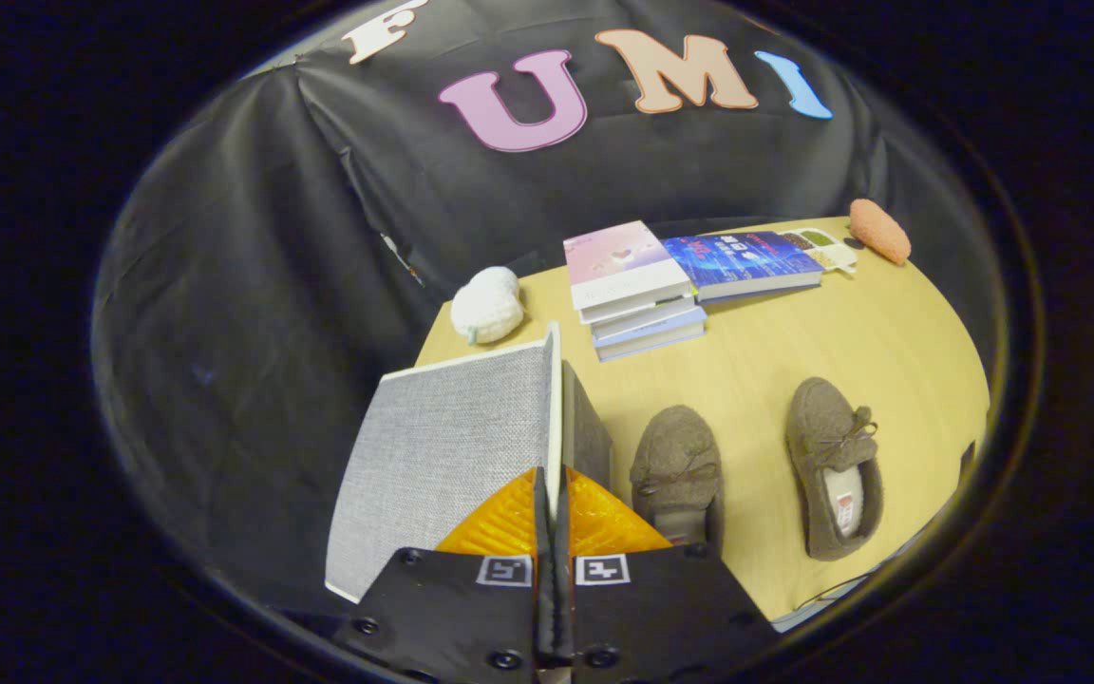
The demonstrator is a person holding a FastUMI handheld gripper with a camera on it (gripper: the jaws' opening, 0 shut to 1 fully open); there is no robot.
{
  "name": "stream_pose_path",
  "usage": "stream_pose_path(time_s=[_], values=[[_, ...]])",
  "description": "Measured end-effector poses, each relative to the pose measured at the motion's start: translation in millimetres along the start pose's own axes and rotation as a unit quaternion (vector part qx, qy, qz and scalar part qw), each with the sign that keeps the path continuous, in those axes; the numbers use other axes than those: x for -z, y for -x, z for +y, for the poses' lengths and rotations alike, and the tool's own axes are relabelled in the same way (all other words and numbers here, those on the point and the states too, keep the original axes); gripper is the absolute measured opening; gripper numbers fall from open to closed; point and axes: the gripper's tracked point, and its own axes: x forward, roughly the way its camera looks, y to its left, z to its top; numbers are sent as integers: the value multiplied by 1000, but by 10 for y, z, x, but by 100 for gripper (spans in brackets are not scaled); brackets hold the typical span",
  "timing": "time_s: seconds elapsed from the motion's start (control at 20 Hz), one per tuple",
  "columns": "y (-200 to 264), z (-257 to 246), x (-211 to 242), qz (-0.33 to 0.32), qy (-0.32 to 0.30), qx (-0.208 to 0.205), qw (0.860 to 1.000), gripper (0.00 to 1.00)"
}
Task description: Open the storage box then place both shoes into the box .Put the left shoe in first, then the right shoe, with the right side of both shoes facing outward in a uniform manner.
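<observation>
Tool (552, 484) with its two fingers drawn together and clamped on the near edge of the lid (447, 465), a grey fabric-covered panel with a pale rim that stands raised, nearly edge-on to the camera. The lid belongs to the storage box (590, 427), of which a dark inner wall shows just beyond the fingers, on the side towards the shoes. Both shoes, brown fuzzy slippers with bows, lie on the light wooden tabletop (889, 332) beside the box: the nearer shoe (678, 465) is close to the box and the farther shoe (832, 465) lies apart from it, toes pointing away from the tool. Beyond them sit a stack of books (637, 290), a blue book (746, 261), a white knitted object (487, 304) and an orange knitted object (879, 230) near the far edge.
</observation>
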Motion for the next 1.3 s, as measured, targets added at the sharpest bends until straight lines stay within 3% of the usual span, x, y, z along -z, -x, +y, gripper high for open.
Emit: stream_pose_path(time_s=[0.55, 0.95, 1.3], values=[[569, 826, -744, -45, 5, -55, 997, 3], [720, 1431, -927, -50, -1, -76, 996, 3], [717, 1924, -981, -65, 30, -82, 994, 3]])
